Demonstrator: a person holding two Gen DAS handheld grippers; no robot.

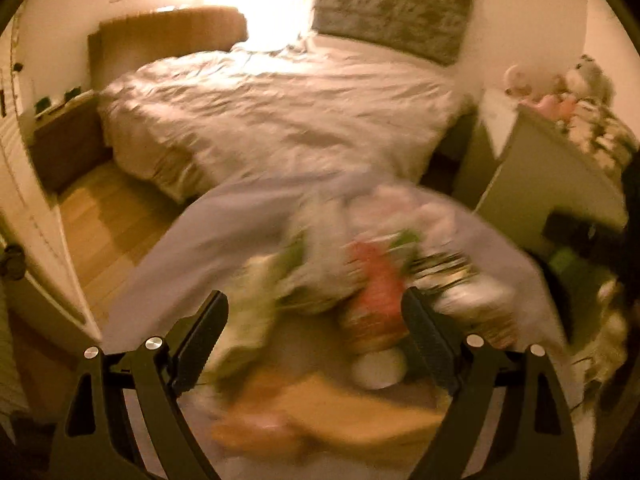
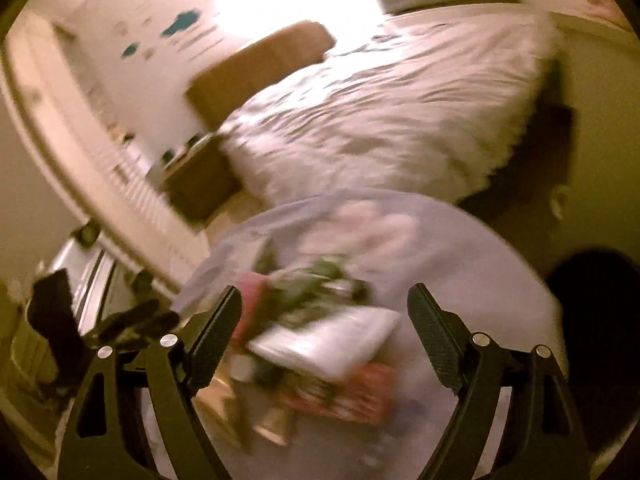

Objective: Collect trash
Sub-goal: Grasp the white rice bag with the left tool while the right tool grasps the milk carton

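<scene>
The left hand-held gripper (image 1: 314, 340) is spread wide with nothing between its fingers; it hangs over the open mouth of a pale lilac trash bag (image 1: 208, 240). The bag is the reference landmark. Inside it, beneath the fingers, lies blurred trash: a greenish-white wrapper (image 1: 256, 300) toward the left finger, a red packet (image 1: 378, 288) toward the right finger, a white round lid (image 1: 378, 368) nearer the camera, and a tan cardboard piece (image 1: 340, 412) nearest of all. Left of the bag is wooden floor (image 1: 104, 224); beyond the bag stands a bed (image 1: 280, 112) with a rumpled light cover.

The right hand-held gripper (image 2: 324, 338) is likewise open and empty, above the same trash bag (image 2: 460, 264). Within the bag a white flat package (image 2: 332, 340) lies between the fingers, with a red wrapper (image 2: 360, 396) just below it. The bed (image 2: 380, 112) lies beyond the bag.
</scene>
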